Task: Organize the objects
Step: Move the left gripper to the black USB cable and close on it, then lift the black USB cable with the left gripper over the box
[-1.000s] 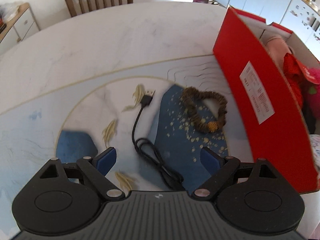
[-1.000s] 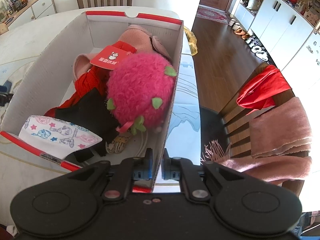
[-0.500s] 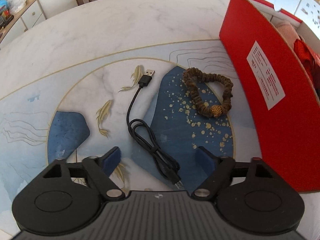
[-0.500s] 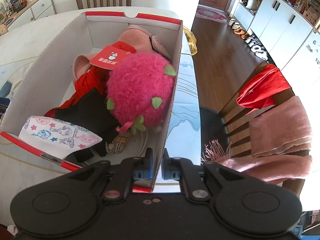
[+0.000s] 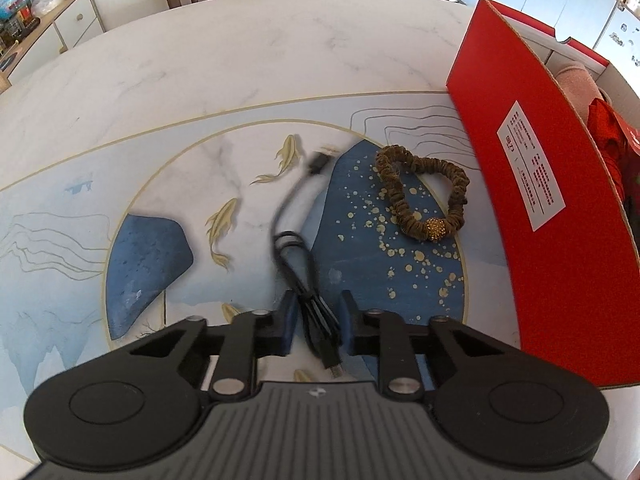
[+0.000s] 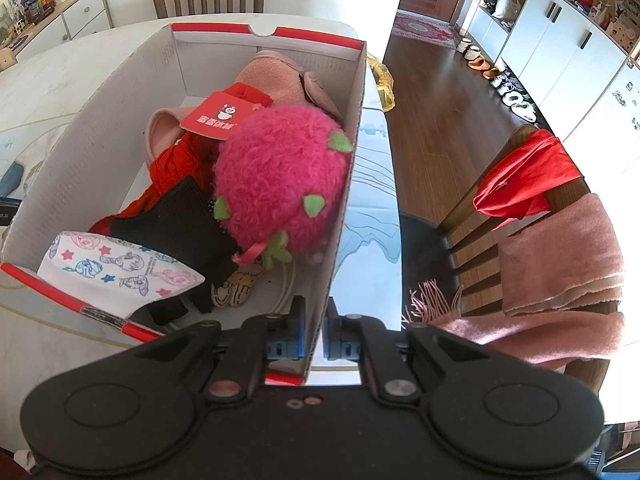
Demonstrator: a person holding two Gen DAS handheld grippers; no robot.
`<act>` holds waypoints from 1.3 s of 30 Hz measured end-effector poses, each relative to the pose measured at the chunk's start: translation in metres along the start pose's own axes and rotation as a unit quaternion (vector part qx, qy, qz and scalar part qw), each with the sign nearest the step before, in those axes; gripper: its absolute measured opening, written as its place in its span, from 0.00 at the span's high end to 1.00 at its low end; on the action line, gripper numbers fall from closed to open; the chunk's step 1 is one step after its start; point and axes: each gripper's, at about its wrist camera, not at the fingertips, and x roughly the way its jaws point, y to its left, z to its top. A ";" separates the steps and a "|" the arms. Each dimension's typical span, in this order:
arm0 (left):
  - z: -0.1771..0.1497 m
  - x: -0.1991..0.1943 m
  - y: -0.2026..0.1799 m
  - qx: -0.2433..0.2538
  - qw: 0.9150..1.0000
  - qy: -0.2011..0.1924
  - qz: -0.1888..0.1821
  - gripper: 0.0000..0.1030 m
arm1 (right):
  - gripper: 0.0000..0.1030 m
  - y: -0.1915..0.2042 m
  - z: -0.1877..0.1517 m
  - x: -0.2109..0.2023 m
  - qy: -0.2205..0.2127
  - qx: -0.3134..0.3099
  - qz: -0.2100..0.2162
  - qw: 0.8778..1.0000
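the left gripper (image 5: pixel 316 322) points down at the table (image 5: pixel 240 60), its jaws closing around the bunched black usb cable (image 5: pixel 310 300) that lies between the blue pads; the cable's far plug is blurred; just beside it lies a brown scrunchie (image 5: pixel 424 196), near the red box (image 5: pixel 532 208), whose white label carries print too small to read; the right gripper (image 6: pixel 314 338) is clamped on the box's cardboard wall (image 6: pixel 344 200); inside, a pink plush (image 6: pixel 280 176) and a red tag (image 6: pixel 222 114) with chinese characters.
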 end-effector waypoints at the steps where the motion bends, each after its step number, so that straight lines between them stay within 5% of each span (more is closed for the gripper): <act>1: 0.000 -0.001 0.001 0.001 1.000 -0.001 -0.002 0.88 | 0.93 0.000 0.000 0.000 0.000 0.000 0.000 1.000; 28: 0.024 -0.097 0.019 0.009 0.993 -0.113 -0.035 0.91 | 0.93 0.000 0.000 0.000 0.000 -0.002 0.000 1.000; 39: 0.048 -0.140 -0.024 0.042 0.984 -0.150 -0.089 0.91 | 0.93 0.000 0.001 0.000 -0.001 -0.002 -0.001 1.000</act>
